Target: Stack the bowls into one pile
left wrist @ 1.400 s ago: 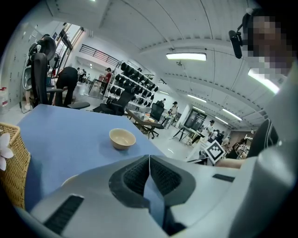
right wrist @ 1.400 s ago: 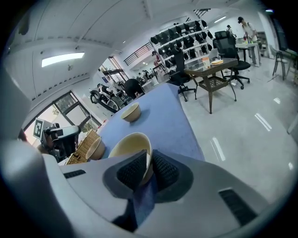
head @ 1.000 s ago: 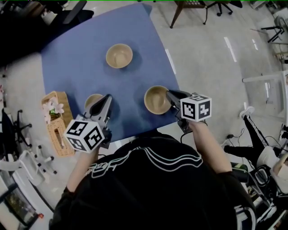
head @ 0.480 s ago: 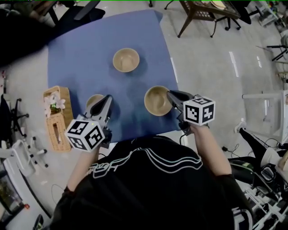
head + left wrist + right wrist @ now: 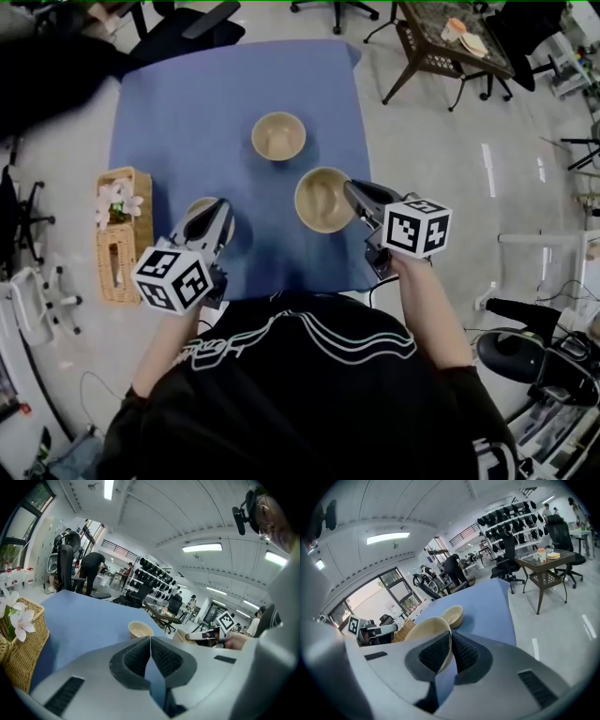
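Note:
Three tan bowls are over a blue table [image 5: 178, 112]. My right gripper [image 5: 352, 193] is shut on the near rim of one bowl [image 5: 322, 200], which hangs lifted above the table; in the right gripper view this bowl's rim [image 5: 424, 627] sits pinched between the pads of that gripper [image 5: 450, 635]. A second bowl [image 5: 278, 137] [image 5: 453, 615] stands farther back on the table. The third bowl [image 5: 197, 207] is mostly hidden under my left gripper [image 5: 214, 217], whose jaws [image 5: 150, 638] are shut with nothing between them.
A wicker basket [image 5: 114, 248] with white flowers [image 5: 114, 202] stands beside the table's left edge. Office chairs and a small wooden side table [image 5: 450, 47] stand on the floor at the back right. The table's near edge is close to the person's body.
My right gripper has lifted its bowl and carried it toward the far bowl. The left gripper has stayed over the third bowl, shifting only slightly.

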A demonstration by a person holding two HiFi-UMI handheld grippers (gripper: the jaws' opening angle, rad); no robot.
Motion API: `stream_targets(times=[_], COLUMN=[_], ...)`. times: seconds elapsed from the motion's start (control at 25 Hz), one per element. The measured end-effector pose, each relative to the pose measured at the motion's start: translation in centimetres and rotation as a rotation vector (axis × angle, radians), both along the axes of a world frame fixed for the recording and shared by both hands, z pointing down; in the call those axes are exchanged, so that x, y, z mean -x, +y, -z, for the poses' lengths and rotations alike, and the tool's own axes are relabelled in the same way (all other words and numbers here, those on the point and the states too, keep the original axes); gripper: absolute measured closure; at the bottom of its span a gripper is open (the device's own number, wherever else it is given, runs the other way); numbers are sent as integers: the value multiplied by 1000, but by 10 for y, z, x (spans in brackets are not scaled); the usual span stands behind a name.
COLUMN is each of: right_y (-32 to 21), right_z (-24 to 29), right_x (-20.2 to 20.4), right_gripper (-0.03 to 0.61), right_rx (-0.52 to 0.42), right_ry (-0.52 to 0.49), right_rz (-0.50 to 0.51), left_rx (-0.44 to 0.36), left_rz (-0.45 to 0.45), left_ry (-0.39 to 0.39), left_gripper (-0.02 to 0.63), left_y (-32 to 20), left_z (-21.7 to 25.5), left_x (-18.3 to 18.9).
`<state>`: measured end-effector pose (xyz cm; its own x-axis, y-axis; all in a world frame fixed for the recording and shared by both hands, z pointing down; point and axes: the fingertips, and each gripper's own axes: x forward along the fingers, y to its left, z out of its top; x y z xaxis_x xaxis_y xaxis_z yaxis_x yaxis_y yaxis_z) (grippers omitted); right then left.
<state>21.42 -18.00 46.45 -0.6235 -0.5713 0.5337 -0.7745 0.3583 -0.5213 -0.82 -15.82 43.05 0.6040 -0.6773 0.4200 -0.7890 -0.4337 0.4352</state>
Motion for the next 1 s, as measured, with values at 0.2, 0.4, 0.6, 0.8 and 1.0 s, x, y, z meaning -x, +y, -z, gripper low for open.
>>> stream_targets(times=[0.2, 0.4, 0.6, 0.8, 1.0], right_y=[-27, -50, -72, -95, -116], right_z=[14, 23, 25, 22, 14], right_x=[13, 26, 38, 48, 60], right_gripper=[538, 538, 538, 538, 538], right_rx=[-47, -81, -110, -113, -116], right_ry=[12, 27, 49, 59, 76], right_rz=[28, 47, 59, 62, 64], left_rx=[8, 26, 33, 35, 35], left_rz=[46, 95, 123, 146, 163], left_ry=[5, 8, 8, 10, 9], left_gripper=[586, 586, 586, 586, 586], left_y=[-1, -1, -1, -3, -6], left_z=[-8, -17, -22, -24, -25], left_x=[15, 30, 43, 53, 63])
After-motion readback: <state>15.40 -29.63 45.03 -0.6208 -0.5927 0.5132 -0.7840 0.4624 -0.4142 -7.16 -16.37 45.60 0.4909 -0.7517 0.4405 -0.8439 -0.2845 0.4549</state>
